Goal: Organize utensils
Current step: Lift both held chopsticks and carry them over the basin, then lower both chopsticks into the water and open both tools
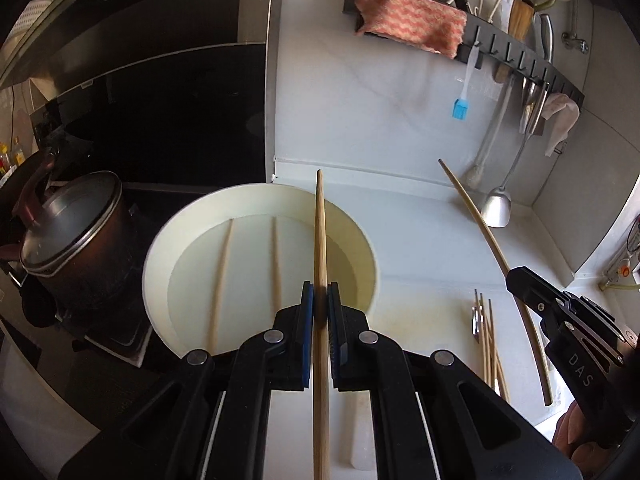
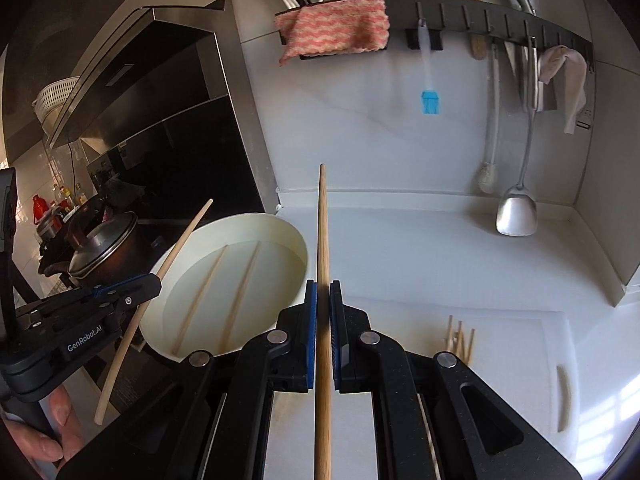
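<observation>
Counter: white worktop under a tiled wall, black rail of hanging tools far right.
Bowl: wide cream bowl on the left, two chopsticks lying inside.
Left gripper: fingers pinching one chopstick over the bowl's right rim.
Right gripper: fingers pinching another chopstick, beside the bowl.
Loose chopsticks: bundled on the counter, near right.

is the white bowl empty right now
No, two chopsticks already lie inside the white bowl, side by side on its bottom.
</observation>
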Demonstrator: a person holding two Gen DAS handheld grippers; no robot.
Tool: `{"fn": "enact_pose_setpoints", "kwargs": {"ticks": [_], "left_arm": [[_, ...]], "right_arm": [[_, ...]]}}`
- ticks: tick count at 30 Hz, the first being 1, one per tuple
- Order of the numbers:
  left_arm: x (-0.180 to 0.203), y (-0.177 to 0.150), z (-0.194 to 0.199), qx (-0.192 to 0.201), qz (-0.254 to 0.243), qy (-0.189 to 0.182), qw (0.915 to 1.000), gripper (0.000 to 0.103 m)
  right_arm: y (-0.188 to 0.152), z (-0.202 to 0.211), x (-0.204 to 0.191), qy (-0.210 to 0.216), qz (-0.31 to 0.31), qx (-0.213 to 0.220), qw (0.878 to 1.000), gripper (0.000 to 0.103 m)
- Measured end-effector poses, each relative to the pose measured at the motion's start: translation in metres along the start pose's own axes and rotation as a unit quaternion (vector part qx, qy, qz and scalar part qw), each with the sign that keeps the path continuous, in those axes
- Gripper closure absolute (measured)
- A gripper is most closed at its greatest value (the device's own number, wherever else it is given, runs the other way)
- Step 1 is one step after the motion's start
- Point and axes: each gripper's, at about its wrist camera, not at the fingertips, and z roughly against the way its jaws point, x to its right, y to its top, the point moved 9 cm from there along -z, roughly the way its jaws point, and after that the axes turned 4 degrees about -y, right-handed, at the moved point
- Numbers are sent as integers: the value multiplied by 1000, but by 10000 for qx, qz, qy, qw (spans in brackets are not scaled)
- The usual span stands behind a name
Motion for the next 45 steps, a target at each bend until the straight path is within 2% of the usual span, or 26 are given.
{"fn": "enact_pose_setpoints", "kwargs": {"ticks": [7, 14, 30, 45], "left_arm": [[-65, 24, -22, -67, -44, 65, 9999, 95], [-105, 25, -58, -352, 161, 168, 9991, 95], [-137, 13, -126, -985, 567, 456, 9925, 95], [-140, -7, -160, -1502, 628, 399, 9859, 95]], "right_arm": [[14, -46, -68, 57, -11, -110, 9999, 97], [14, -94, -102, 160, 27, -429, 9989, 97], [-3, -182, -109, 340, 20, -1243, 9917, 97], [-27, -220, -111, 401, -75, -2103, 9768, 97]]}}
